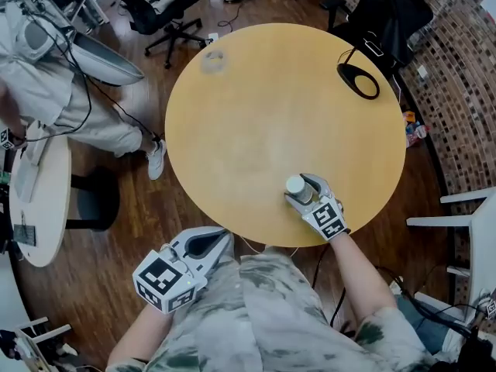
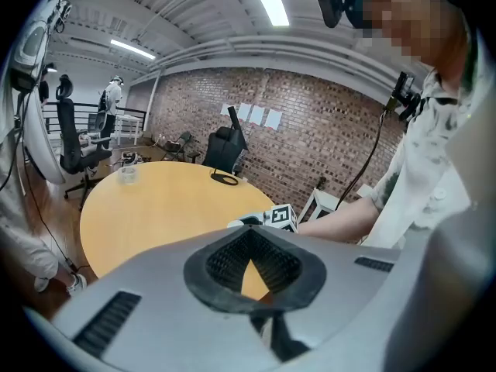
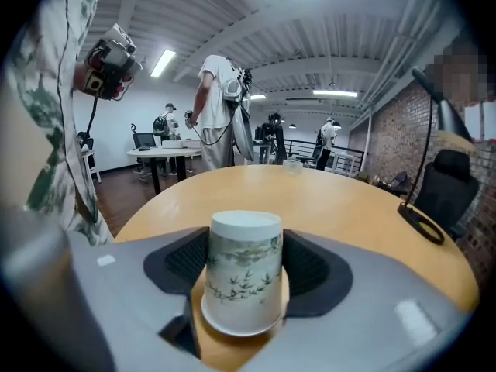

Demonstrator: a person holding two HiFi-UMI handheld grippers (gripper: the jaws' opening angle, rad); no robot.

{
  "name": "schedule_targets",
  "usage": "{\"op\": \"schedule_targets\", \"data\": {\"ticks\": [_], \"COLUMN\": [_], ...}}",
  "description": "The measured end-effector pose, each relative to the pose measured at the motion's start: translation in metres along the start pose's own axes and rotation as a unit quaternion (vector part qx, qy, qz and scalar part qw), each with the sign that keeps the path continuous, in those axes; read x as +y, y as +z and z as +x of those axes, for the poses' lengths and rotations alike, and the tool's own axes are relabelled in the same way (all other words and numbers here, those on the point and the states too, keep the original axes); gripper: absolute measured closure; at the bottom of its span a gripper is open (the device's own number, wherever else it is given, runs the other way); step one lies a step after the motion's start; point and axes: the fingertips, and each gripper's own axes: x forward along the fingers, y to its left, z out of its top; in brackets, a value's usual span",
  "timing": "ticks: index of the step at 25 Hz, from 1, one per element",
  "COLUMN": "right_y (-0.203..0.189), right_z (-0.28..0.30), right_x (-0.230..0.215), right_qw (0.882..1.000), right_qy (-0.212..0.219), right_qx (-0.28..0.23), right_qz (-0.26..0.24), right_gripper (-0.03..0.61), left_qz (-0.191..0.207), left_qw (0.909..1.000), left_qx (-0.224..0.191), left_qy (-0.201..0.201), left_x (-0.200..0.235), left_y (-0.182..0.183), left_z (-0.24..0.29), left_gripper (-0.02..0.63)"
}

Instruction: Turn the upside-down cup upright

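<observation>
A white paper cup with a green leaf print [image 3: 243,273] sits between the pads of my right gripper [image 3: 244,263], which is shut on it. Its closed narrow end points up and its wide rim points down. In the head view the cup [image 1: 297,186] and the right gripper [image 1: 304,194] are over the near edge of the round yellow table [image 1: 256,115]. My left gripper [image 1: 213,239] hangs off the table at the lower left, near the person's body. Its jaws are shut with nothing between them [image 2: 252,266].
A clear glass [image 1: 213,60] stands at the table's far left edge and a black ring-shaped stand [image 1: 358,80] at the far right. Office chairs [image 1: 159,10], a small white table [image 1: 39,200], a standing person [image 1: 46,91] and a white chair [image 1: 465,223] surround the table.
</observation>
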Motion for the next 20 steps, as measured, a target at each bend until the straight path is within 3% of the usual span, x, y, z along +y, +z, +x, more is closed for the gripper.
{"op": "schedule_targets", "data": {"ticks": [5, 13, 16, 20], "right_y": [-0.023, -0.025, -0.024, -0.022], "right_z": [-0.015, -0.021, -0.016, -0.031], "right_x": [-0.002, -0.007, -0.008, -0.003], "right_qw": [1.0, 1.0, 1.0, 0.999], "right_qy": [-0.007, -0.004, -0.02, -0.041], "right_qx": [0.0, -0.013, -0.006, 0.01], "right_qz": [0.015, 0.024, 0.012, -0.005], "right_gripper": [0.285, 0.278, 0.205, 0.164], "left_qz": [0.002, -0.012, -0.021, -0.016], "left_qw": [0.9999, 0.9991, 0.9985, 0.9986], "left_qx": [0.009, 0.025, 0.033, 0.033], "left_qy": [0.005, 0.031, 0.039, 0.039], "left_x": [-0.015, -0.04, -0.043, -0.052], "left_y": [0.0, -0.011, -0.022, -0.035], "left_z": [0.012, 0.015, 0.005, -0.007], "left_gripper": [0.607, 0.607, 0.607, 0.607]}}
